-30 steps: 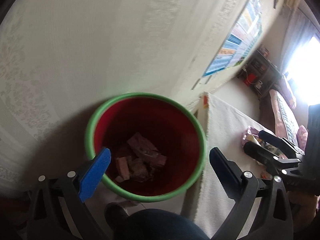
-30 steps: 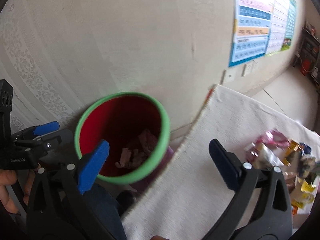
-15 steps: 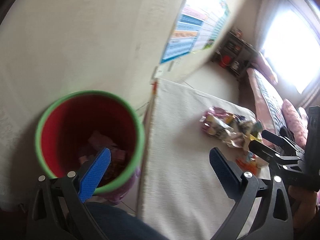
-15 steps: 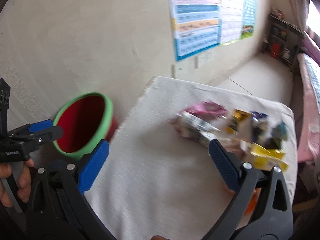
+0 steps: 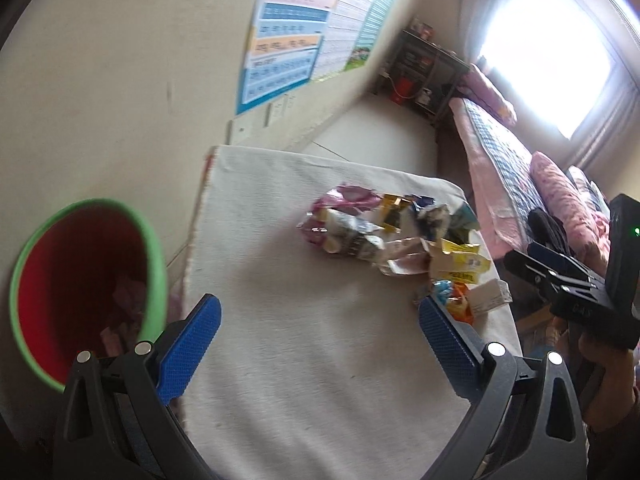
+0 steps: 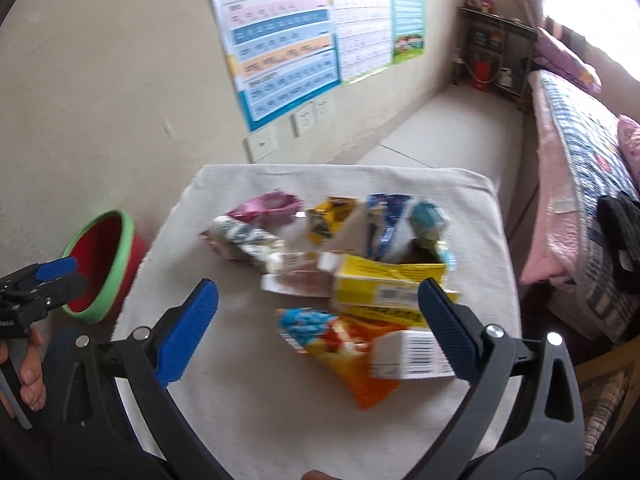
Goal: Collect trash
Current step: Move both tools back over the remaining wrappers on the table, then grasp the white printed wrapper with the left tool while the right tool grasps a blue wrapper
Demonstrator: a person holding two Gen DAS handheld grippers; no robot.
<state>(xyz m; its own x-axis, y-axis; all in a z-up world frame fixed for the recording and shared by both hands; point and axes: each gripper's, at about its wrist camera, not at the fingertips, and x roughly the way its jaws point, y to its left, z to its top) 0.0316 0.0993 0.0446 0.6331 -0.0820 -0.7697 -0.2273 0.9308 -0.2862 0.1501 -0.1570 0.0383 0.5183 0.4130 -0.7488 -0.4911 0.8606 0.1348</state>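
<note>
The trash pile (image 6: 352,276) is heaped by the tabletop's (image 6: 248,396) right edge — about ten wrappers and boxes, hard to count in the blur. One red bin (image 5: 80,284) is kept off the left edge for dropping. Both tongs — left gripper (image 5: 320,340), right gripper (image 6: 318,330) — are spread wide, nothing held.

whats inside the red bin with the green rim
In the left wrist view the red bin holds a few pinkish wrappers near its bottom. The near rim and the left claw cover the lowest part, so anything more there cannot be seen.
</note>
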